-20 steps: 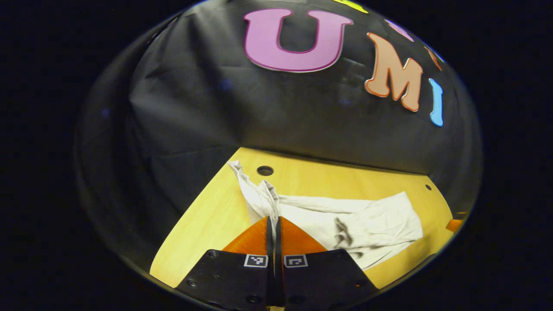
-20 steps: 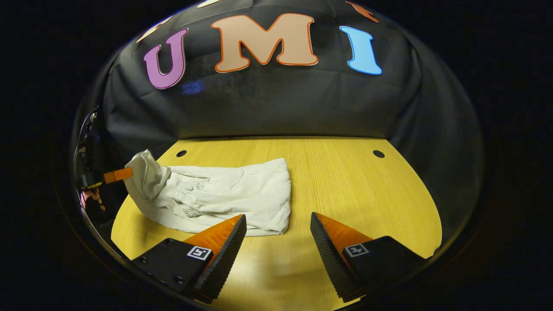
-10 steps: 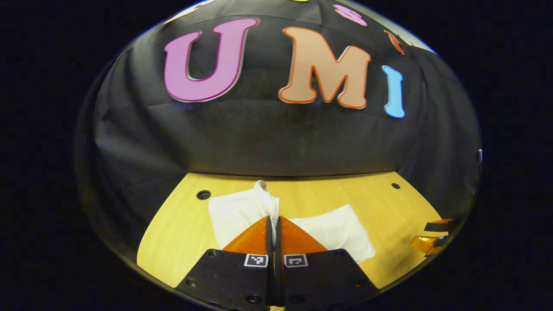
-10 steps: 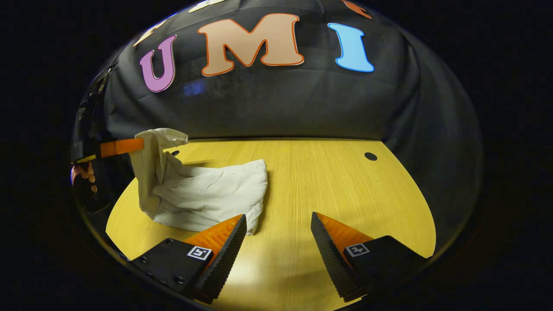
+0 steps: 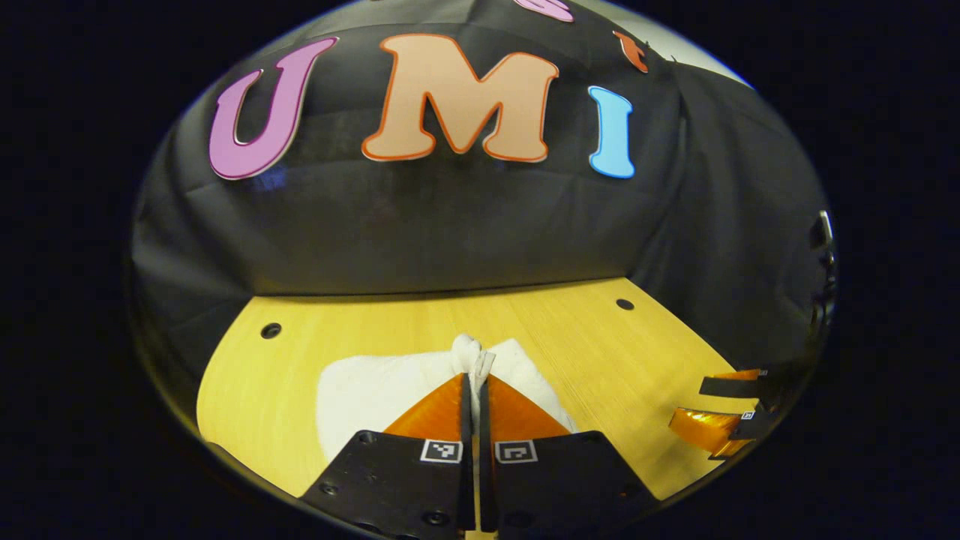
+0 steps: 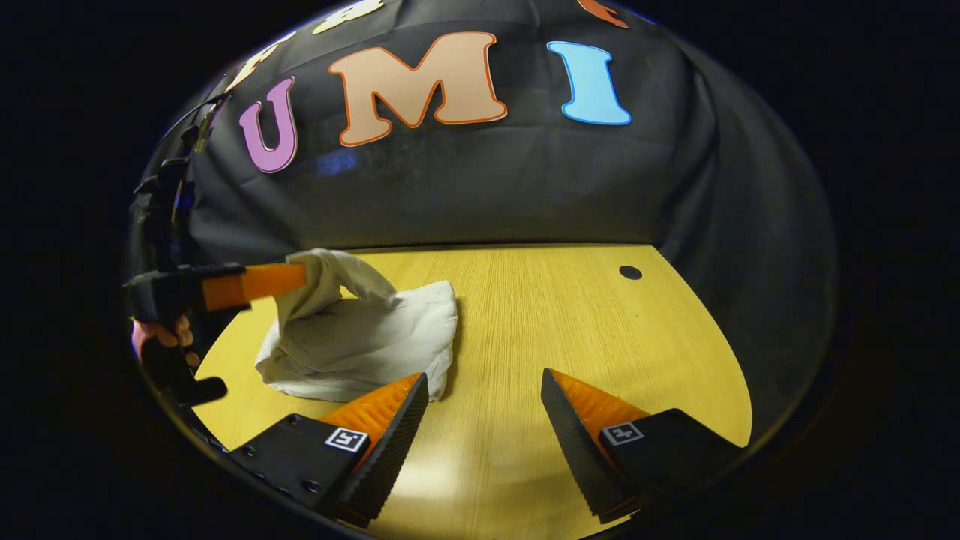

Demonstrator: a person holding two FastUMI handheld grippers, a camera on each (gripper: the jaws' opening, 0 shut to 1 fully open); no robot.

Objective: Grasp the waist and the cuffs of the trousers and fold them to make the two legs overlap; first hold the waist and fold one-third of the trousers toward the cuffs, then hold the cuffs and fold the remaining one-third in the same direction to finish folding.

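Pinching a bunched end of the pale trousers (image 5: pixel 375 390), my left hand-held gripper (image 5: pixel 474 382) has its two fingers pressed together on the cloth, and a small tuft of fabric pokes up just past the tips in the left gripper view. Beneath and beyond those tips the rest of the trousers lies as a folded heap on the yellow wooden worktop (image 5: pixel 600 352). Off to the right in that view I can see my right hand-held gripper (image 5: pixel 716 409), low over the worktop's edge and well apart from the cloth. In the right gripper view, my right hand-held gripper (image 6: pixel 484 390) is spread wide with nothing between its fingers, hovering over bare worktop (image 6: pixel 570 315); its near finger sits just beside the front corner of the trousers (image 6: pixel 367 341). Farther left, the left hand-held gripper (image 6: pixel 296 276) holds the lifted end of the cloth above the heap, with my hand (image 6: pixel 161 334) on its handle. Two small round holes mark the worktop's far side, near the black cloth wall (image 5: pixel 450 232)
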